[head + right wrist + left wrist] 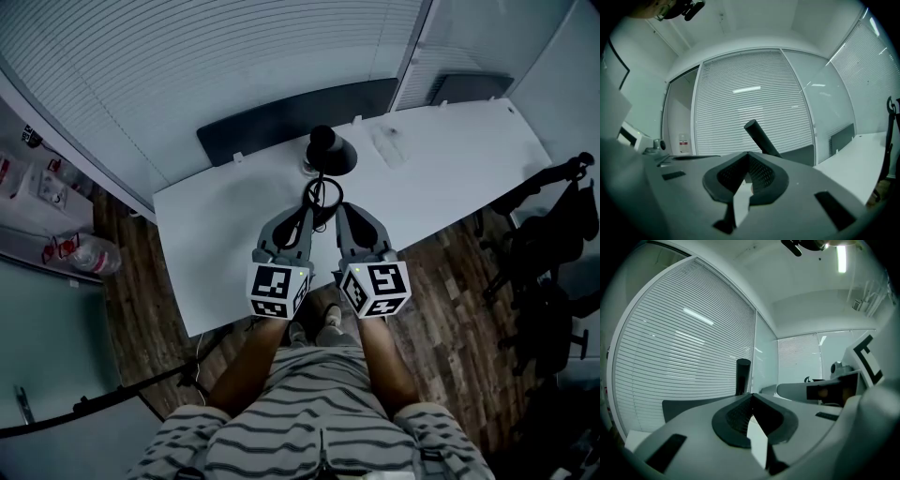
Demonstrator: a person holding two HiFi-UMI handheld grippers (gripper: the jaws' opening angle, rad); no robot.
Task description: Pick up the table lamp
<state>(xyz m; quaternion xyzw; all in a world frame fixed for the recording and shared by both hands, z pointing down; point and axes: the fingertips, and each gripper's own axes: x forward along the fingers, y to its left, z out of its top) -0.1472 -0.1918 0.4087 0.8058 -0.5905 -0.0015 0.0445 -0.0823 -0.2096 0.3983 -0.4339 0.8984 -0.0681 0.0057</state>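
Both closed, left claw (306,217), right claw (340,216), lamp (330,153) ahead

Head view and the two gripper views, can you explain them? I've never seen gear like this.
No robot here: a person stands at a white table holding a two-jaw gripper in each hand. The head view comes from a camera on the person's head, looking down; it shows the left gripper and right gripper, and the patterned cubes are parts of them. The other two pictures come from cameras riding on each gripper, looking along its jaws. On the table stands a black table lamp with its looped cable. Nothing is held: both pairs of jaws are closed and empty.
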